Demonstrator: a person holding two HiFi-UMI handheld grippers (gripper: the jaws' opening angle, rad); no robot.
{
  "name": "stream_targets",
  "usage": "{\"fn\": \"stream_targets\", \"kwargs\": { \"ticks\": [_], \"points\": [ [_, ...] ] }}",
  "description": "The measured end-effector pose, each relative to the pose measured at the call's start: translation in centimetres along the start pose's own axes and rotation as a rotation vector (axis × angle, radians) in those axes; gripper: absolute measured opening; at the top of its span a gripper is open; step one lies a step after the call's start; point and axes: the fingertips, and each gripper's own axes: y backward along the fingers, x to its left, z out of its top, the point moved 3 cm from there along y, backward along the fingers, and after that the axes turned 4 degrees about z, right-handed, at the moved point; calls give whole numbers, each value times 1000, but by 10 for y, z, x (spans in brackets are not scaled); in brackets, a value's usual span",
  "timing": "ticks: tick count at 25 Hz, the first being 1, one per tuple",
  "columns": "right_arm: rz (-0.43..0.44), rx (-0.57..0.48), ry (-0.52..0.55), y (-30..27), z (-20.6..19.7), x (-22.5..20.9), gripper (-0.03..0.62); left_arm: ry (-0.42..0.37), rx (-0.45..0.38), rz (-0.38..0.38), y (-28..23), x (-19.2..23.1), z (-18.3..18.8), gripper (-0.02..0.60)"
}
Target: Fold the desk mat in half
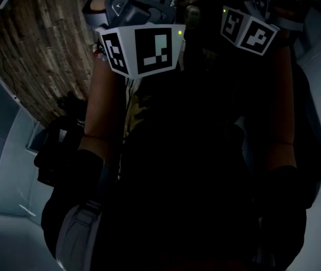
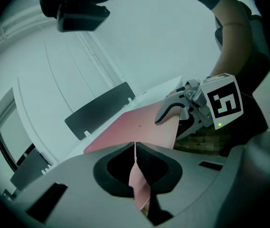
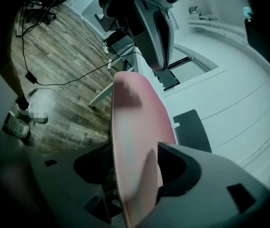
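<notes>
The pink desk mat (image 2: 135, 126) is lifted off the white desk, and its edge runs between both grippers. My left gripper (image 2: 135, 148) is shut on the mat's thin edge, pads pressed together on it. In the right gripper view the mat (image 3: 134, 127) stands between the jaws of my right gripper (image 3: 135, 167). It leans on the right jaw, with a gap to the left jaw, so this gripper is open. The left gripper view shows the right gripper (image 2: 178, 116) at the mat's far corner. The head view is dark and shows only the marker cubes (image 1: 143, 49) and my arms.
A black panel (image 2: 99, 109) stands on the white desk (image 2: 144, 37) behind the mat. In the right gripper view an office chair (image 3: 150, 27) stands beside the desk, above a wood floor (image 3: 63, 56) with black cables (image 3: 68, 82) and a shoe (image 3: 16, 126).
</notes>
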Motion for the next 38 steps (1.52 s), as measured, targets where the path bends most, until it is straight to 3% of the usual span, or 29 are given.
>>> {"fn": "stream_targets", "kwargs": {
  "ticks": [2, 3, 4, 9, 29, 38],
  "points": [
    [-40, -16, 21, 7, 5, -3, 257, 1, -1, 0, 1, 2, -2, 20],
    [-68, -31, 29, 12, 8, -4, 122, 3, -2, 0, 2, 3, -2, 20],
    [-92, -45, 28, 16, 11, -5, 43, 6, -3, -1, 2, 4, -3, 20],
    [-66, -56, -32, 19, 16, -12, 40, 1, -15, -1, 2, 9, -4, 20],
    [-47, 22, -93, 31, 28, -67, 41, -39, -43, 21, 13, 76, 32, 20],
    [-20, 54, -108, 17, 33, -90, 41, -33, -60, 20, -5, 108, 38, 20]
  ]
}}
